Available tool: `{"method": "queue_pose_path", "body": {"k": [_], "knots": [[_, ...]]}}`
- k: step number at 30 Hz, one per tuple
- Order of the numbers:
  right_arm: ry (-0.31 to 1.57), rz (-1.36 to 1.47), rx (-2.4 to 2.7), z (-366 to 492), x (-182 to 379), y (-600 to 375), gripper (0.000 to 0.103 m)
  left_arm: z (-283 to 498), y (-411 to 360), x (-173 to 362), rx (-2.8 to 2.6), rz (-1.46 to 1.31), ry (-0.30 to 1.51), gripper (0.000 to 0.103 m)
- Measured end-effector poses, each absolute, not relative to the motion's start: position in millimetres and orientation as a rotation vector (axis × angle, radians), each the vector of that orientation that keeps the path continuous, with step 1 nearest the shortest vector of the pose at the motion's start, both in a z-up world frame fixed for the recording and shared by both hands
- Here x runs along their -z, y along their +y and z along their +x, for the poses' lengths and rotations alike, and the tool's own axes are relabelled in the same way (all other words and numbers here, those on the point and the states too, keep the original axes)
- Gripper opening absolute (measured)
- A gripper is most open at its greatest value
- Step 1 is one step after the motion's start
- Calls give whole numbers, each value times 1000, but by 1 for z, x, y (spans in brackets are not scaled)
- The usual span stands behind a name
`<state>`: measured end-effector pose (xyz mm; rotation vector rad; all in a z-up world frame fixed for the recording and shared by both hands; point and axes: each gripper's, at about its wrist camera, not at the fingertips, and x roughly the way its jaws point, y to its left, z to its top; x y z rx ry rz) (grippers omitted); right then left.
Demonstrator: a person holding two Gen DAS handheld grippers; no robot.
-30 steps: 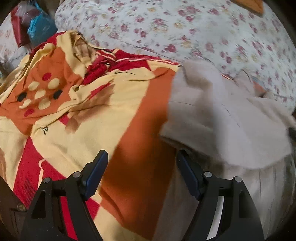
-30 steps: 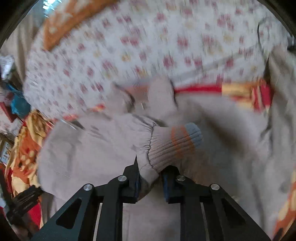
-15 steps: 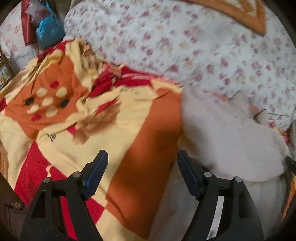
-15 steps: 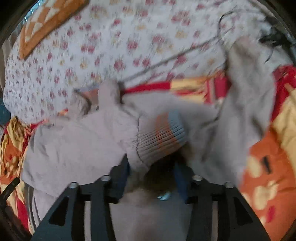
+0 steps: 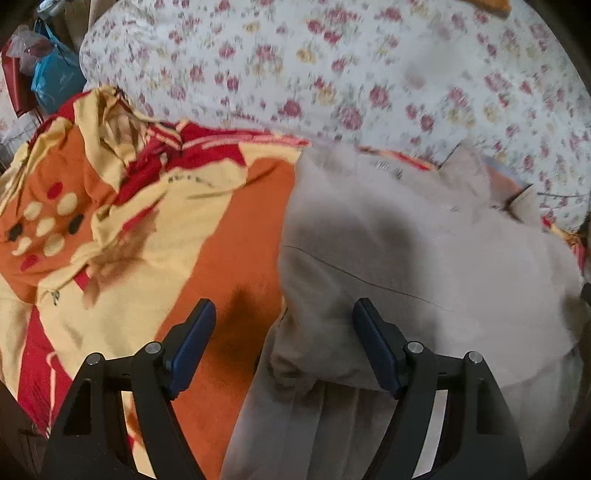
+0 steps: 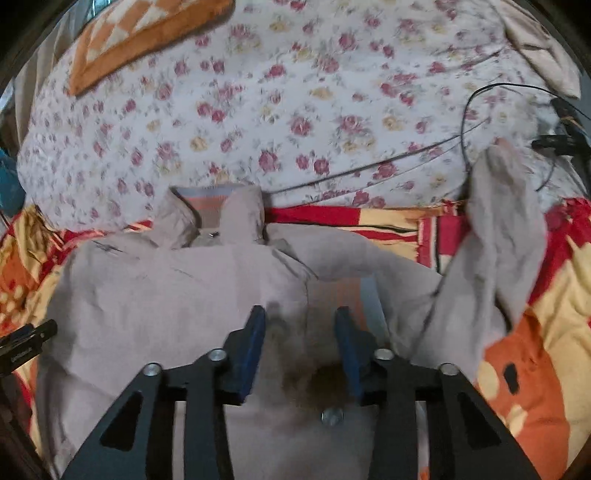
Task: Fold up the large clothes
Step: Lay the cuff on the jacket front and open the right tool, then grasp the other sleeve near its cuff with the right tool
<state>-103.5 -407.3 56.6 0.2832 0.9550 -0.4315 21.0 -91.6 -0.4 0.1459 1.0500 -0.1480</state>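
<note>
Jacket (image 6: 177, 306) lies spread on the orange blanket (image 5: 229, 251), just below the floral duvet (image 6: 295, 110). Both left tongs (image 5: 284, 347) and right tongs (image 6: 299, 343) stand apart, empty. Smooth the folded sleeve flat before you take the next edge.

The setting was a home bedroom. A bed carried a floral quilt (image 6: 295, 110) at the far side, a patterned sheet (image 5: 129, 221) nearer, and an orange checked pillow (image 6: 147, 33) far left.
</note>
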Motion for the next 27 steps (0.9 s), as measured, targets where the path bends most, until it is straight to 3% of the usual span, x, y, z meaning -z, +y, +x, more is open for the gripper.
{"method": "queue_pose_path", "body": {"k": [5,11,14,17,21,27], "knots": [[1047,248,483,-86,-9,-426,32,23,-87,15,150,120,1064,86],[1013,243,454,-101,-38,-413,36,13,-86,-5,149,105,1013,85],[1020,197,418,-105,-40,-398,46,2,-93,-21,174,101,978,85],[1109,161,418,-97,-15,-396,47,-10,-106,-29,212,122,984,85],[1056,211,385,-106,-35,-398,48,-21,-117,-34,256,132,994,85],[897,329,540,-134,-86,-462,67,-31,-121,-35,291,111,995,85]]}}
